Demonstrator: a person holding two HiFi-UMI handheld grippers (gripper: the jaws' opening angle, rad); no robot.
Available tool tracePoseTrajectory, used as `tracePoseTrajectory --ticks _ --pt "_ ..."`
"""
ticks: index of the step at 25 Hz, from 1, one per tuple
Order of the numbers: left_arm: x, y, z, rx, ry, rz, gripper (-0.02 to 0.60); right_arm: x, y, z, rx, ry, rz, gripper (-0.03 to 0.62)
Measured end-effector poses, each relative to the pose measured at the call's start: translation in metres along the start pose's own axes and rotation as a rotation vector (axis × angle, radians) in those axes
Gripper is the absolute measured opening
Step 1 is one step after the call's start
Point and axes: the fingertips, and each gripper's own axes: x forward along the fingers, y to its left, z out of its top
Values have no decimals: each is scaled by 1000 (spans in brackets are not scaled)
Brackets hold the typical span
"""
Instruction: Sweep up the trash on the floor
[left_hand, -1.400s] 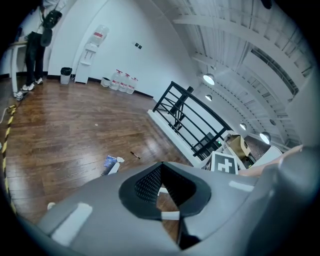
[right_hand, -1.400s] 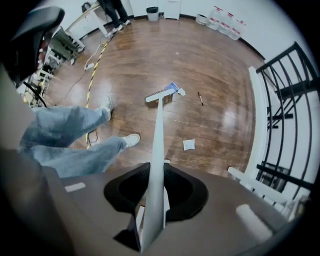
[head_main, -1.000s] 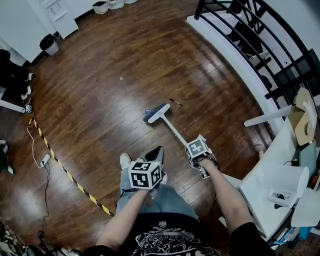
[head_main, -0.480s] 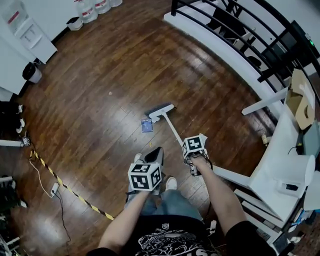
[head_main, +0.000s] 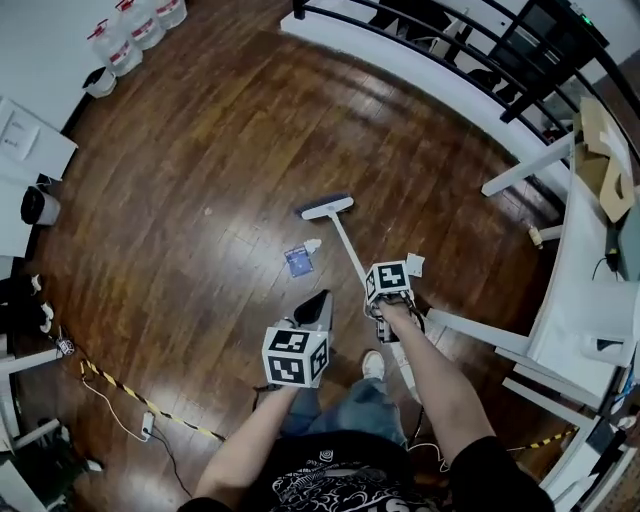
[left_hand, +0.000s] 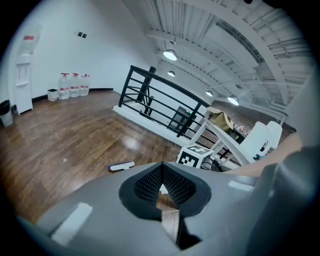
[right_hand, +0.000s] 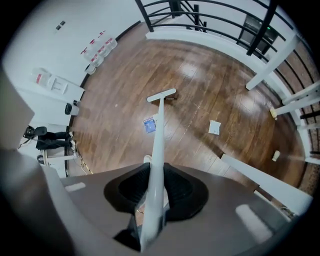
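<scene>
The broom (head_main: 338, 232) stands slanted on the wooden floor (head_main: 220, 150); its flat white head (head_main: 325, 207) rests on the boards in the middle of the room, on the far side of the person, and its white handle (right_hand: 157, 145) runs back near and right into the right gripper (head_main: 388, 292); in the right gripper view the two dark jaws of that gripper (right_hand: 156, 181) are clamped on the handle, one on each side. A blue wrapper (head_main: 298, 261) lies flat on the floor just left of the handle, nearer than the head; a small white scrap (head_main: 313, 245) lies beside it, close to the handle; a white paper (head_main: 414, 264) lies right of the handle, near the right gripper. The left gripper (head_main: 308, 325) is held low and left of the right one, apart from the broom; in its own view its jaws (left_hand: 162, 172) meet at the tips, and only floor shows through the slit behind them. A shoe (head_main: 372, 365) shows on the floor below the right arm. A black railing (head_main: 450, 55) curves along the far right edge of the floor; white tables (head_main: 590, 300) stand at the right; water jugs (head_main: 140, 22) stand at the far left wall; striped tape (head_main: 150, 405) crosses the floor near left.
</scene>
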Motion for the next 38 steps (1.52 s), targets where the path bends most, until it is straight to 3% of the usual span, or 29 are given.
tracePoseTrajectory --ticks 7,13,25,38 --pt "12 41 5 43 83 -36 6 23 14 38 155 -29 6 86" --pt "15 67 7 54 122 -41 6 34 17 52 217 -18 -13 87" --pt "17 67 10 23 144 -89 6 47 39 -11 272 160 55 87" --pt "0 59 -17 -16 149 -71 6 57 57 -78 267 235 104 87"
